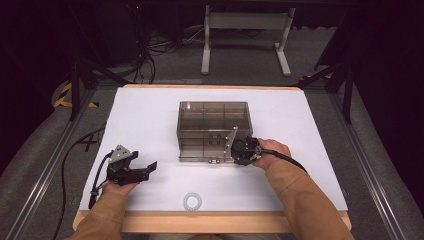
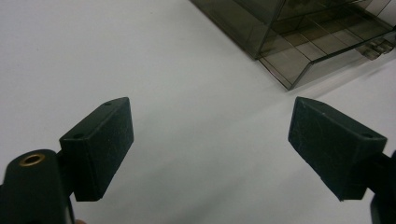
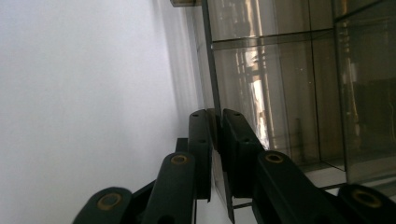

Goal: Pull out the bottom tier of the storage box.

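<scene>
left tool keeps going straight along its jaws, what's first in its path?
Probably the smoky clear box: the open left tool has bare white table ahead first. Whether it would hit the corner or graze past, I can't tell.

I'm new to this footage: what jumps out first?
A smoky clear compartment box sits mid-table, and the right gripper is shut on its lid at the near right corner. The left gripper rests open at the near left, and a small white ring lies by the front edge.

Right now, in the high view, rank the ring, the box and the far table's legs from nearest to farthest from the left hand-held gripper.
1. Ring: on the mat's near edge, right of the left hand-held gripper.
2. Box: mid-mat, ahead and right; the right hand-held gripper clamps its open flap.
3. Table legs: on the floor beyond the table.
</scene>
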`<state>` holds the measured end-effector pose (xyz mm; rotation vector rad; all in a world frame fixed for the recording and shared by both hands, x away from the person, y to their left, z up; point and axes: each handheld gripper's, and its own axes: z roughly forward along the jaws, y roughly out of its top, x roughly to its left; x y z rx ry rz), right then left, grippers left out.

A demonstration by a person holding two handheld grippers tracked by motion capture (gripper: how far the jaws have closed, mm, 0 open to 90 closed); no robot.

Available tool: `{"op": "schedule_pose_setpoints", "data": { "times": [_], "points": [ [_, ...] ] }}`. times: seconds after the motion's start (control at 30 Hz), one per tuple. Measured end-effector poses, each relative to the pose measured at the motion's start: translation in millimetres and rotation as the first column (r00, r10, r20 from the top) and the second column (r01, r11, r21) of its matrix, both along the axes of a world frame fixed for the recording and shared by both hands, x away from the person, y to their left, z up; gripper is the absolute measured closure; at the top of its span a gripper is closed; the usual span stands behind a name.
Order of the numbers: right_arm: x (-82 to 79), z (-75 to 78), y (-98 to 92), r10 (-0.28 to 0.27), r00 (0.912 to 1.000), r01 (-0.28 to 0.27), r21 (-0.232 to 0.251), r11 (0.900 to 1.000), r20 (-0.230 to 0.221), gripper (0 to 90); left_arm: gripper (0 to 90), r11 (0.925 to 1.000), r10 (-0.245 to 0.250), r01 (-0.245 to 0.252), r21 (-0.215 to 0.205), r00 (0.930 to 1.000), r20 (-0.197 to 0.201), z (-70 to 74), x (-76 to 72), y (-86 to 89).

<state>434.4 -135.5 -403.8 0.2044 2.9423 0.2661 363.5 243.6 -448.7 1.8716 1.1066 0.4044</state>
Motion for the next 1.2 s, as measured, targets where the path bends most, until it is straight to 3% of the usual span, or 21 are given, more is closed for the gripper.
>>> {"op": "schedule_pose_setpoints", "data": {
  "times": [0.73, 0.83, 1.2],
  "points": [
    [-22.7, 2.9, 2.4, 0.048, 0.9961, -0.049, -0.003, 0.999, -0.074, 86.0, 15.1, 1.0, -0.001, 0.001, 0.002, 0.9999, -0.013, -1.5, 1.1, -0.2],
    [-27.7, 1.6, 4.0, 0.052, 0.9946, -0.054, -0.02, 0.998, -0.09, 86.8, 15.1, 1.0, -0.004, 0.004, 0.005, 1.0, -0.007, -1.2, 0.2, -1.0],
    [-36.0, 0.9, -0.7, 0.073, 0.9916, -0.075, -0.021, 0.997, -0.107, 86.8, 15.1, 1.0, -0.005, 0.005, 0.006, 1.0, -0.007, -0.9, 0.1, -1.4]
  ]
}}
